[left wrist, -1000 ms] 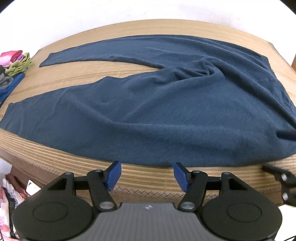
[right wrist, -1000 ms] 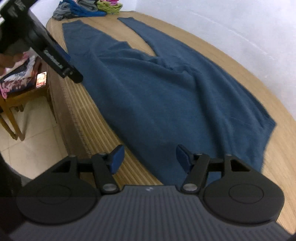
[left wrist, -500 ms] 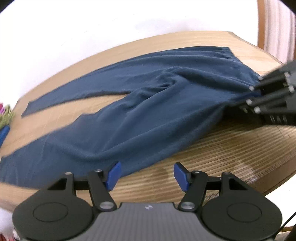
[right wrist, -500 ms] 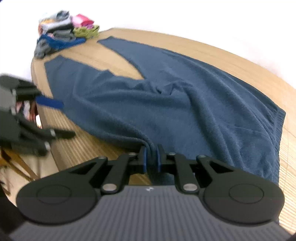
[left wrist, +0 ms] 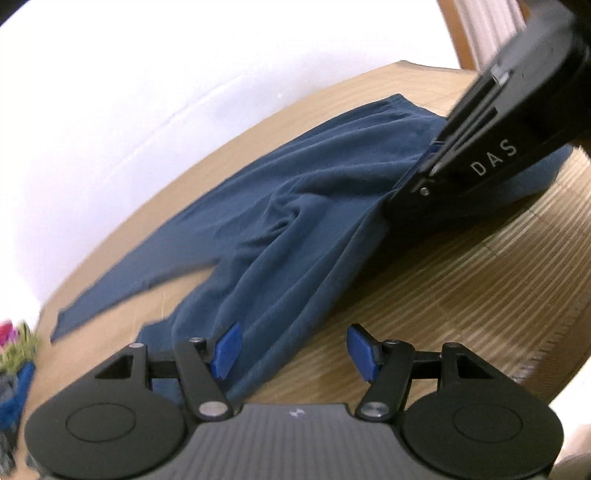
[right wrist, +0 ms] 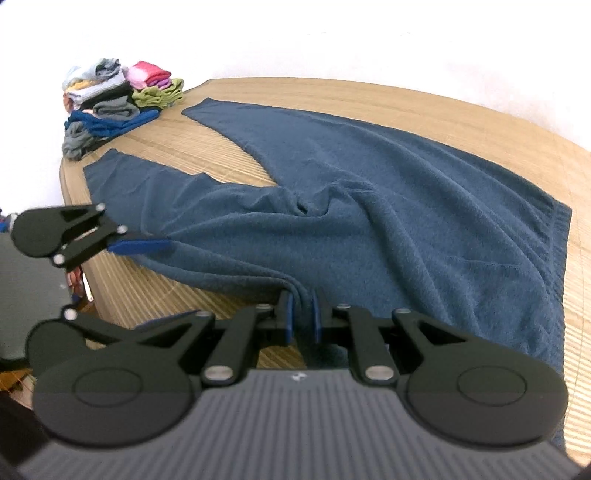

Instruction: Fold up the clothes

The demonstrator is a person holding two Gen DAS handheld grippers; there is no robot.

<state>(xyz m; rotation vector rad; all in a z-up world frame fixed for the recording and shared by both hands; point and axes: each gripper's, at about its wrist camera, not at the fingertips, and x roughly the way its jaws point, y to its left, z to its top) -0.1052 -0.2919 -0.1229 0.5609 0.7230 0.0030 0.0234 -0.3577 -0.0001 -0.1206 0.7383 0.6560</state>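
Observation:
Dark blue trousers [right wrist: 369, 206] lie spread on a round wooden table [right wrist: 480, 122], legs pointing to the far left. My right gripper [right wrist: 303, 319] is shut on the trousers' near edge by the waist end, and the cloth bunches into folds between the pads. In the left wrist view the right gripper [left wrist: 430, 158] comes in from the upper right, holding the trousers [left wrist: 295, 221] raised off the table [left wrist: 461, 295]. My left gripper [left wrist: 293, 350] is open, tilted over the near leg's edge, with cloth lying beside its left pad. From the right wrist view the left gripper [right wrist: 170, 280] sits at the table's left edge.
A pile of folded clothes [right wrist: 110, 96] stands at the table's far left end, blurred in the left wrist view as the pile [left wrist: 14, 350]. A white wall runs behind the table. A wooden frame [left wrist: 454, 33] rises at the far right. The table's front edge [right wrist: 96, 295] drops to the floor.
My right gripper has shut on the trousers' near edge and lifted it a little. The left gripper has rolled and moved along the table to the leg's edge, still open.

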